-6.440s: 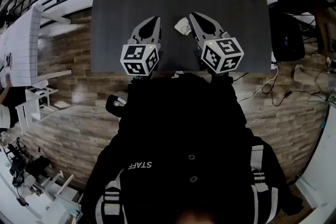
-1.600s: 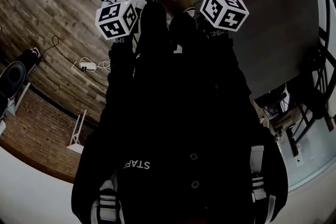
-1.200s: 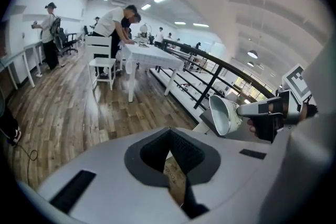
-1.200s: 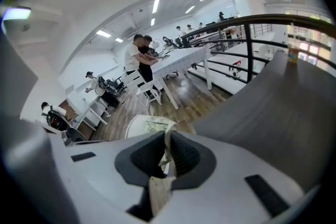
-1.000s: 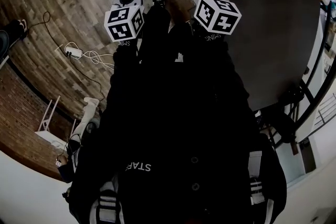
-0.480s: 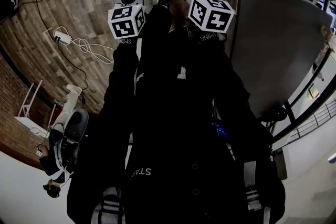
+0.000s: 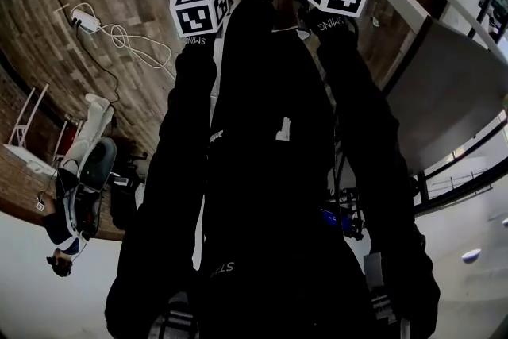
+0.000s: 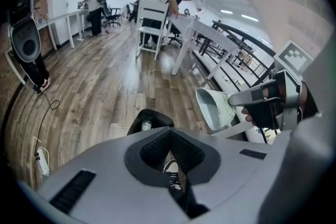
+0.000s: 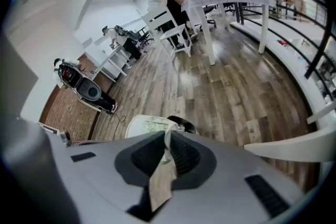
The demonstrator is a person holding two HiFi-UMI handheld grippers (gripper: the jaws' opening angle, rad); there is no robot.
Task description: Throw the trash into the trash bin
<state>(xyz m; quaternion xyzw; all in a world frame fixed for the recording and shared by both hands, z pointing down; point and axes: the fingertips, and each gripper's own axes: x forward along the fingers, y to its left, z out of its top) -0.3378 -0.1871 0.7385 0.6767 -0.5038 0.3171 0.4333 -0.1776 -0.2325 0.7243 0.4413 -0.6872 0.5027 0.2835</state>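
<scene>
Bin (image 9: 181, 122) mostly hidden behind paper cup (image 9: 147, 125) pinched by right gripper (image 9: 167, 137).

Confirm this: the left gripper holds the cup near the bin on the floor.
No: the right gripper holds the cup near the bin on the floor. The right gripper view shows the cup's wall pinched in its jaws.

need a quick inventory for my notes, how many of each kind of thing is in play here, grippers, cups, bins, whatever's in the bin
grippers: 2, left gripper and right gripper
paper cup: 1, in the right gripper's fingers
trash bin: 1
can: 1, inside the bin
total: 5
</scene>
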